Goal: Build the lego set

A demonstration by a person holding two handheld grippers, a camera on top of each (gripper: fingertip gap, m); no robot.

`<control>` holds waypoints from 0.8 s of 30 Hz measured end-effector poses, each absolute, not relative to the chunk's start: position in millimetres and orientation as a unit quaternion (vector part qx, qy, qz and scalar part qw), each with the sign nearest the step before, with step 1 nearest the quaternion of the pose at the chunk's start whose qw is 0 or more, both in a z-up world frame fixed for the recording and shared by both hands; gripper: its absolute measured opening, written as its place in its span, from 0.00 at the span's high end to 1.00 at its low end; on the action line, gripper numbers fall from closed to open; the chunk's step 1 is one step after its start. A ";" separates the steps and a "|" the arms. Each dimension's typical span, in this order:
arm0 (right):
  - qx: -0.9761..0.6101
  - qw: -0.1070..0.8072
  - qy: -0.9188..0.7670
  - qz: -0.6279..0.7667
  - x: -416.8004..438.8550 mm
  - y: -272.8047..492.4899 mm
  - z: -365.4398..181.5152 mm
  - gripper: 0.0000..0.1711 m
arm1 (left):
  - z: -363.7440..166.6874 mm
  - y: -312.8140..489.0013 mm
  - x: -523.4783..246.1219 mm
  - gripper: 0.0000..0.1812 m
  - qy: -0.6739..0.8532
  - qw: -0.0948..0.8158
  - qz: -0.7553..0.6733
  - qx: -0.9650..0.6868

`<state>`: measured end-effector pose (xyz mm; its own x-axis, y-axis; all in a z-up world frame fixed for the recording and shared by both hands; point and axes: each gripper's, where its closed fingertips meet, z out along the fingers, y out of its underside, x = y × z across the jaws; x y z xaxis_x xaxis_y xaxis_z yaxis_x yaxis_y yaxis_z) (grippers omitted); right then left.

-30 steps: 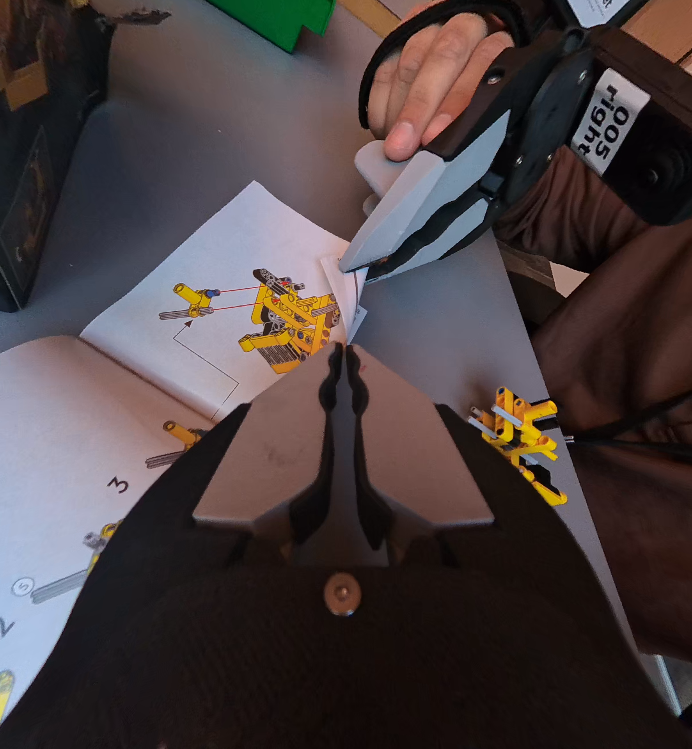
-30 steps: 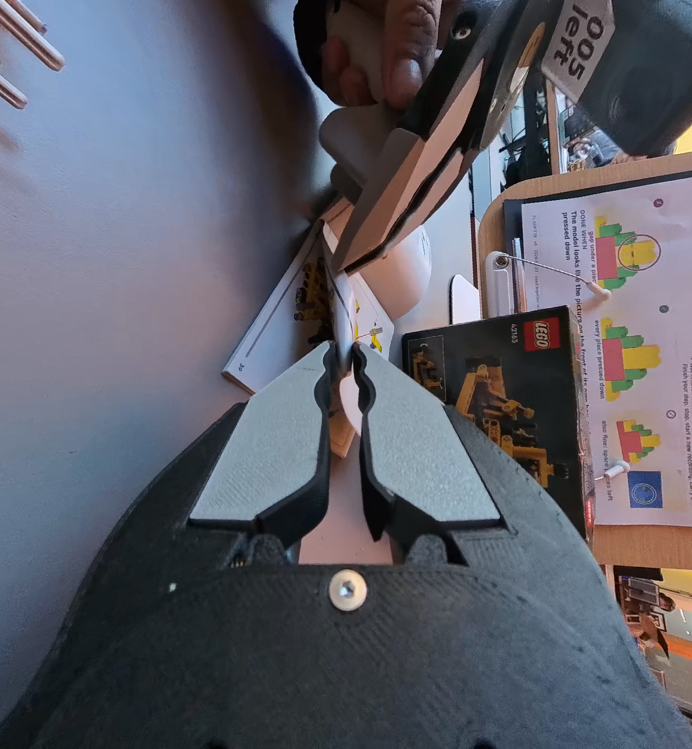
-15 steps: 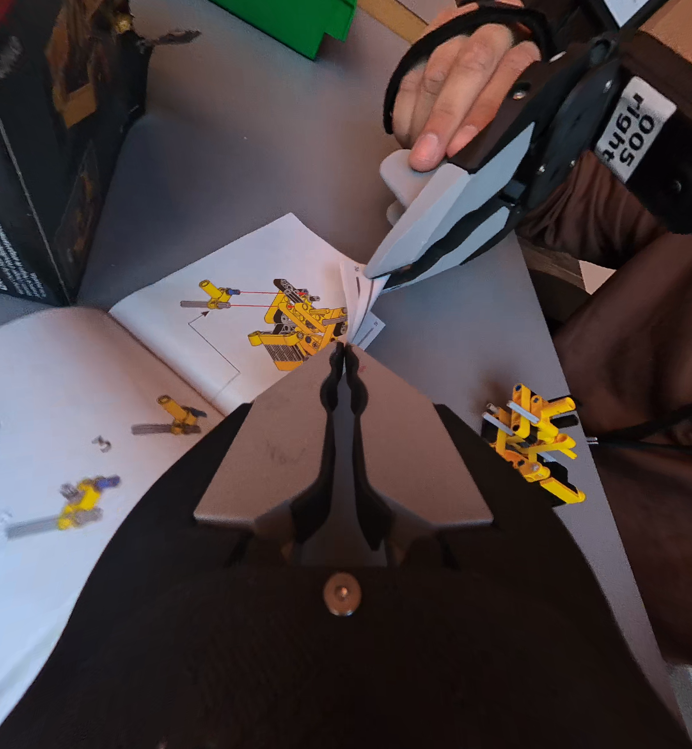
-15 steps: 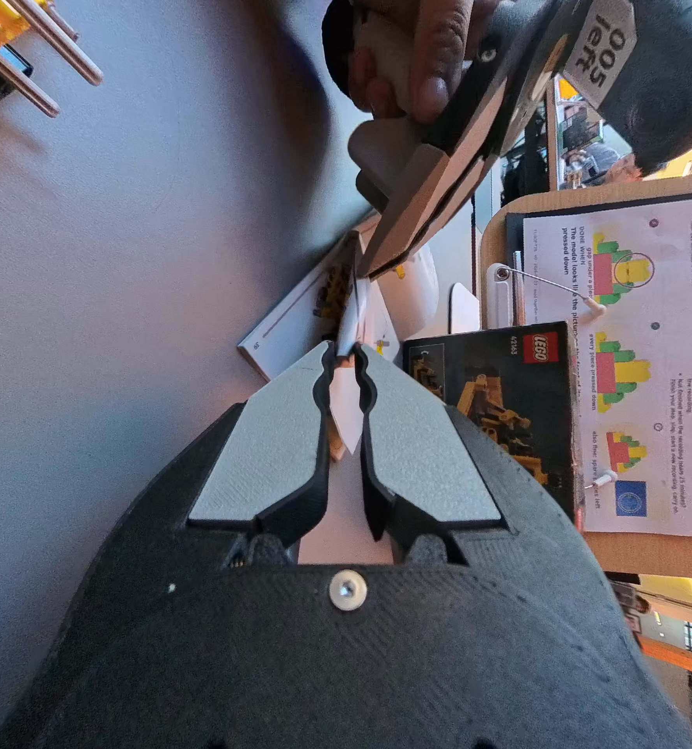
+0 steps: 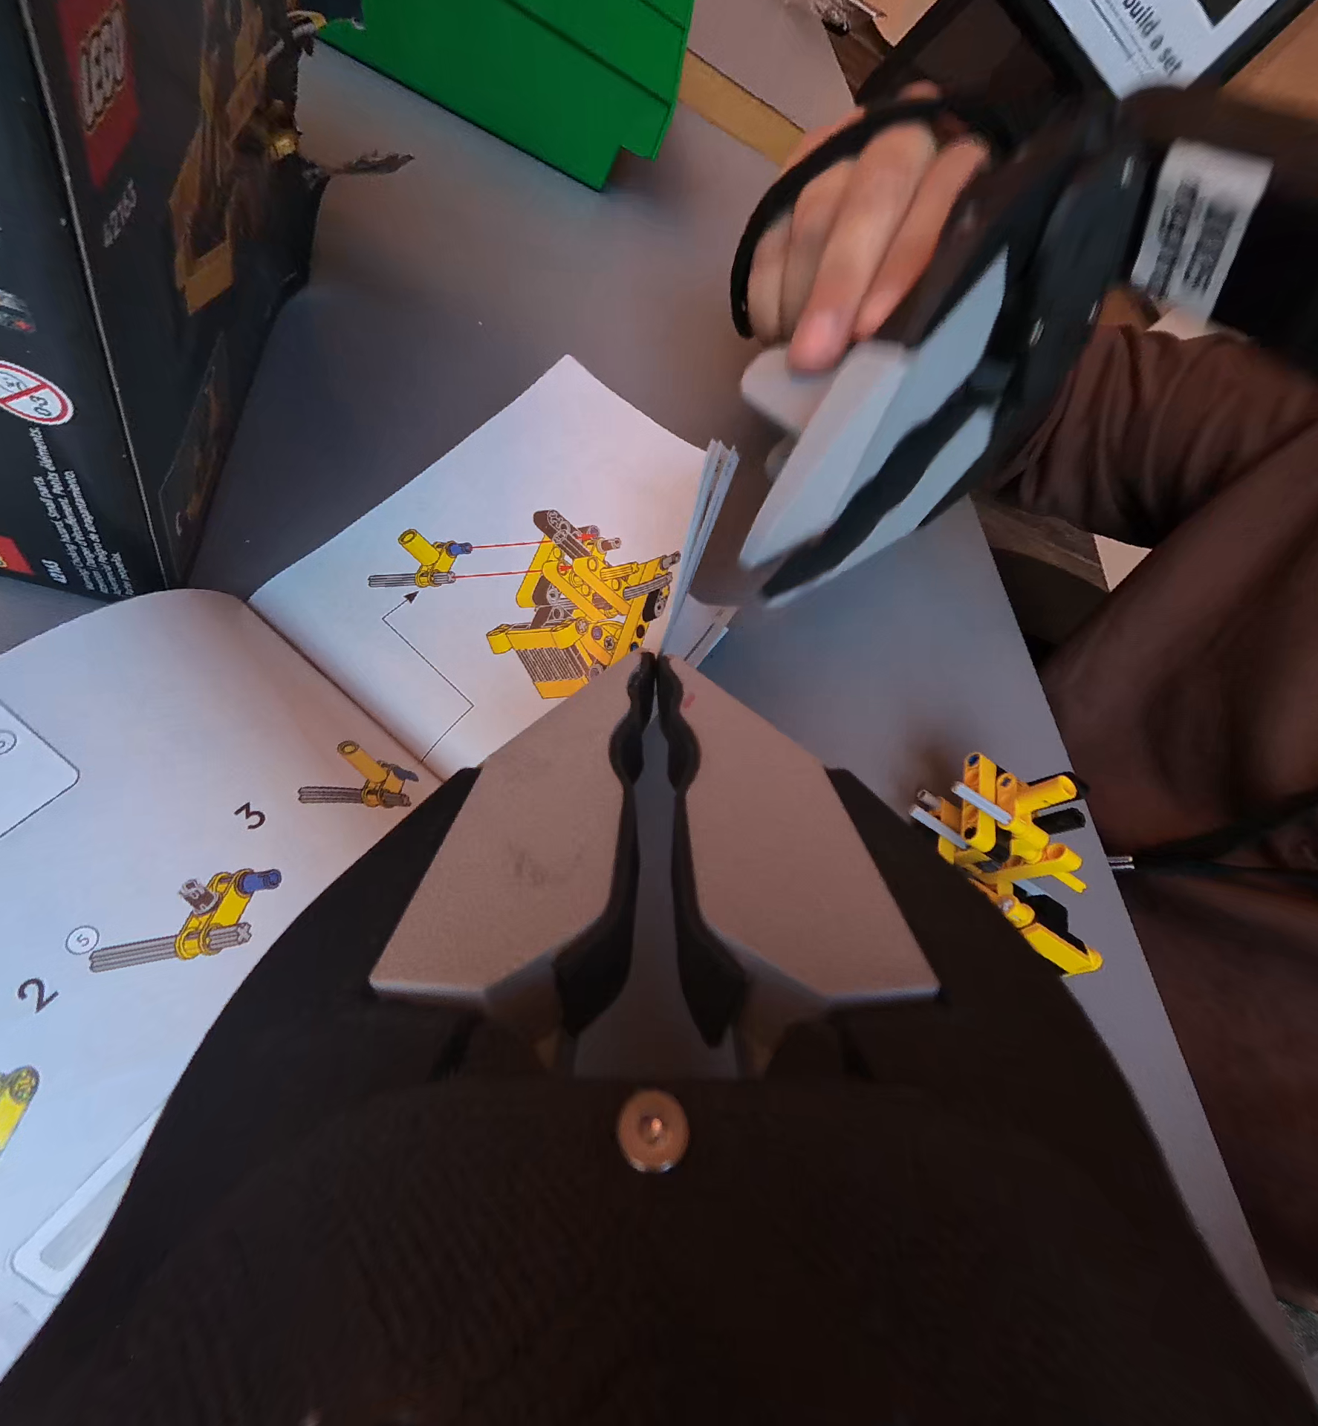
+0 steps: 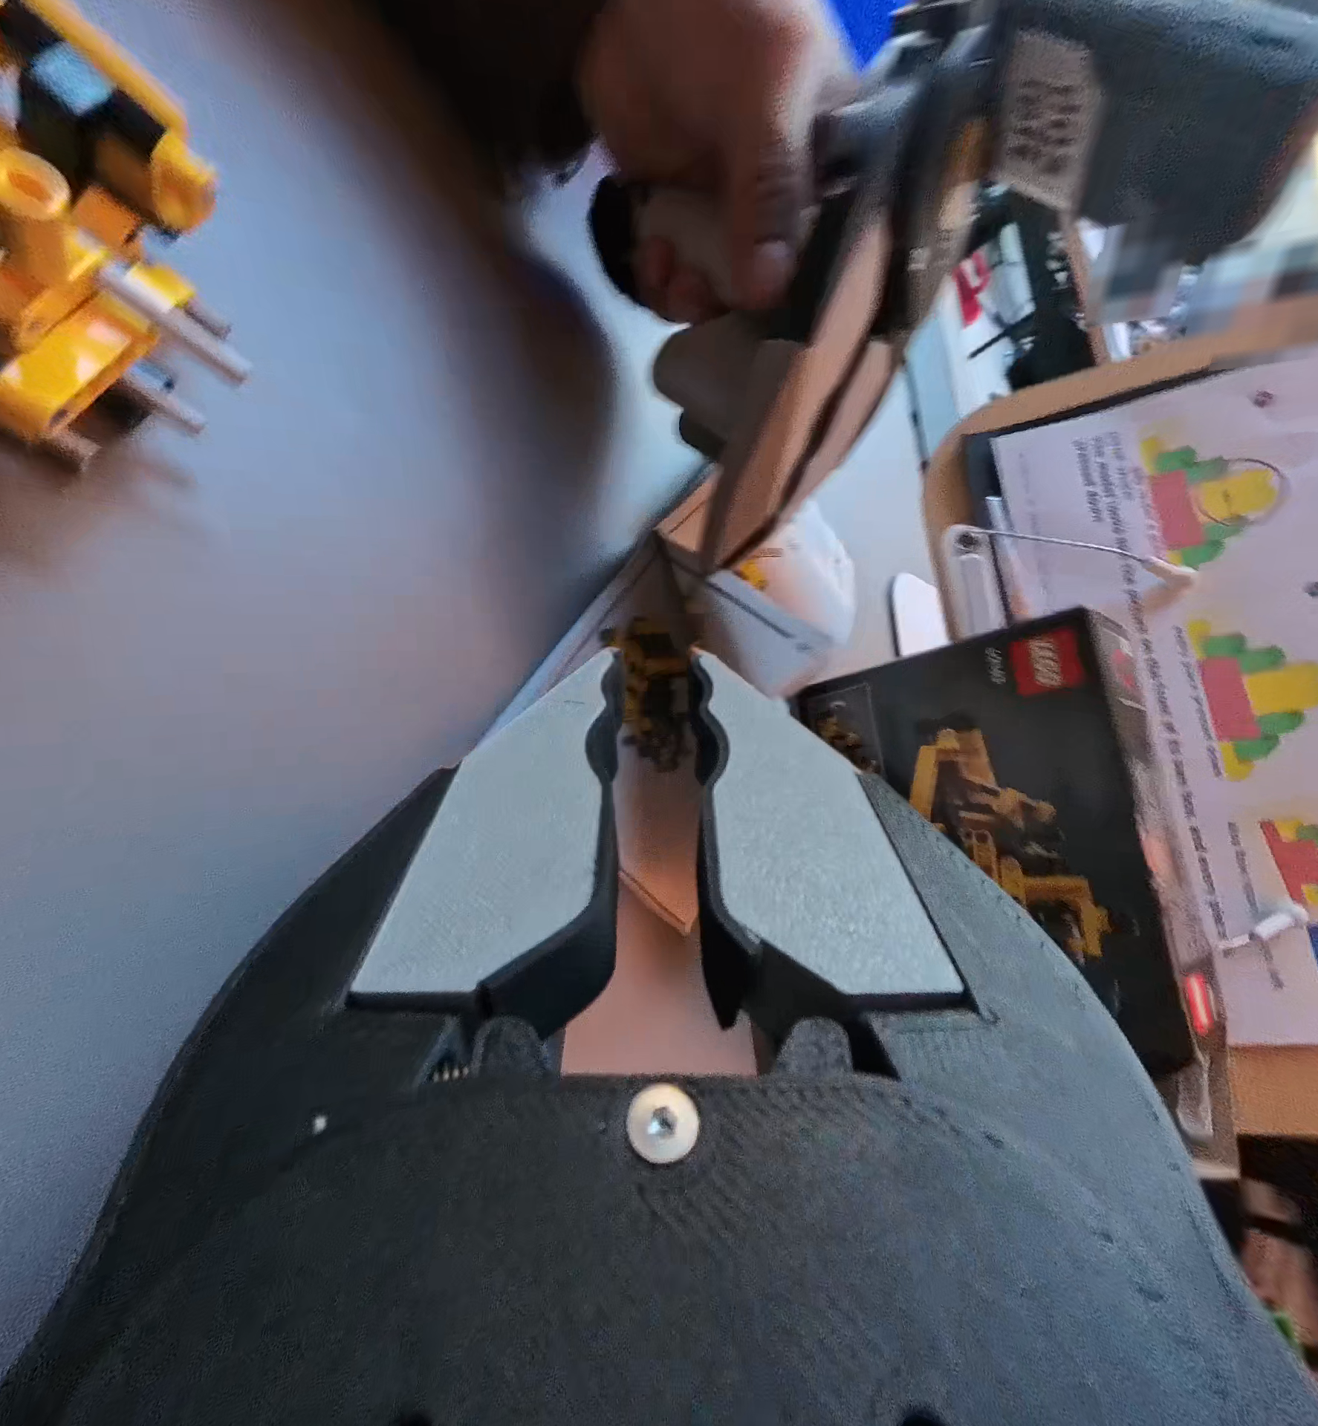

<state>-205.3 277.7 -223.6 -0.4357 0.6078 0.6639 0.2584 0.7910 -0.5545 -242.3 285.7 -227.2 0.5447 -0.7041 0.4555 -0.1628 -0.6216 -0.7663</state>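
The instruction booklet (image 5: 254, 733) lies open on the grey table (image 5: 447, 309); several of its right-hand pages (image 5: 710, 532) stand up, fanned. My left gripper (image 5: 656, 662) is shut with its tips at the open page's near right corner. It also shows in the right wrist view (image 6: 718, 552), tips on the booklet (image 6: 764, 629). My right gripper (image 6: 656, 664) has a narrow gap between its tips, with a page corner lying between the fingers; in the left wrist view it (image 5: 756, 590) is blurred beside the raised pages. A partly built yellow model (image 5: 1003, 849) sits to the right, seen also in the right wrist view (image 6: 46, 255).
The black set box (image 5: 61, 270) stands at the far left, also in the right wrist view (image 6: 1011, 772). A green block (image 5: 548, 85) is at the back. The model sits close to the table's right edge. A printed sheet on a wooden board (image 6: 1219, 656) stands behind the box. Left tips to right tips: about 5 centimetres.
My right gripper's jaws have parted a little and it has drawn up and back from the page edge. The fanned pages now stand more upright. My left gripper stays shut at the corner.
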 end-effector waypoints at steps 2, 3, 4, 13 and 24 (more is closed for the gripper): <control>-0.300 0.475 -0.796 0.226 -207.3 288.5 -206.4 0.90 | -228.0 284.9 -241.3 1.00 0.271 0.341 -0.394 -0.809; -0.325 0.475 -0.780 0.245 -208.7 295.3 -200.8 0.88 | -228.6 284.8 -240.7 1.00 0.273 0.341 -0.393 -0.810; -0.351 0.466 -0.768 0.266 -209.9 300.6 -198.1 0.86 | -229.3 284.5 -239.9 1.00 0.275 0.339 -0.392 -0.810; -0.356 0.434 -0.764 0.319 -209.5 287.9 -195.2 0.84 | -233.5 283.6 -237.4 1.00 0.284 0.334 -0.380 -0.814; -0.354 0.436 -0.776 0.288 -212.9 288.0 -204.6 0.82 | -237.2 282.6 -235.2 1.00 0.287 0.328 -0.378 -0.816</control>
<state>-212.9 288.0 -204.6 -0.3692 0.7998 0.4733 0.2974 0.5842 -0.7552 -235.2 282.6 -237.2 0.5483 -0.7176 0.4295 -0.2211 -0.6197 -0.7531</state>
